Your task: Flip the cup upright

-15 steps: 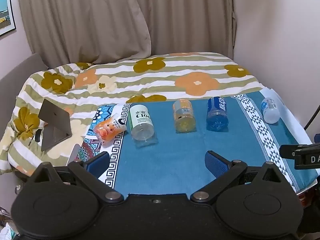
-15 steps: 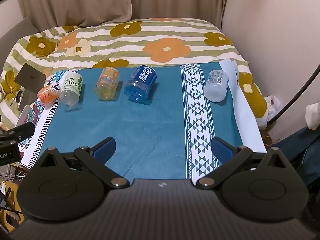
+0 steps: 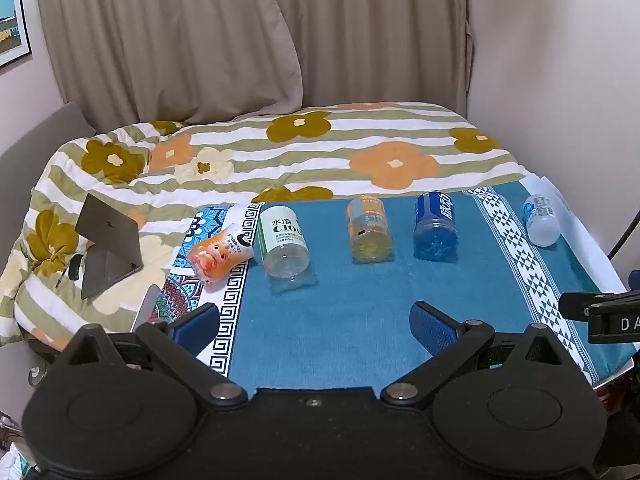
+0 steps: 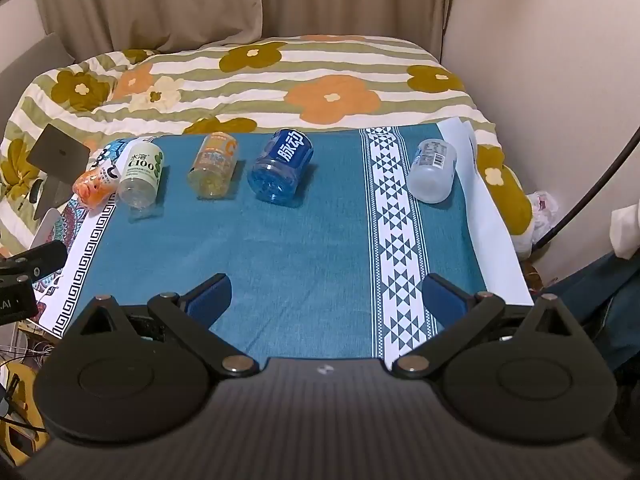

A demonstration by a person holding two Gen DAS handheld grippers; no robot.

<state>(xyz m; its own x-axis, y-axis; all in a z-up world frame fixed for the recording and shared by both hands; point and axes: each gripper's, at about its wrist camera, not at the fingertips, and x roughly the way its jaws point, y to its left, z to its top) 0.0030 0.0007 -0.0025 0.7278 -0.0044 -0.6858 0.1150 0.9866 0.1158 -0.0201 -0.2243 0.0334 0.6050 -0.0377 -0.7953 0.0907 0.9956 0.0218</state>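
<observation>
Cups [image 3: 435, 225] lying sideways, none upright.

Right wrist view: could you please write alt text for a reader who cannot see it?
Five cut bottle cups lie on their sides in a row on a teal cloth over a table: orange cartoon cup, C100 cup, yellow cup, blue cup, clear cup. The open right gripper hovers at the near edge, empty.

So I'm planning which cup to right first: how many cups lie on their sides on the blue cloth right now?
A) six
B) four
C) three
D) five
D: five lie tipped over: the peach cup, the C100 cup, the orange cup, the blue cup and the clear cup.
</observation>
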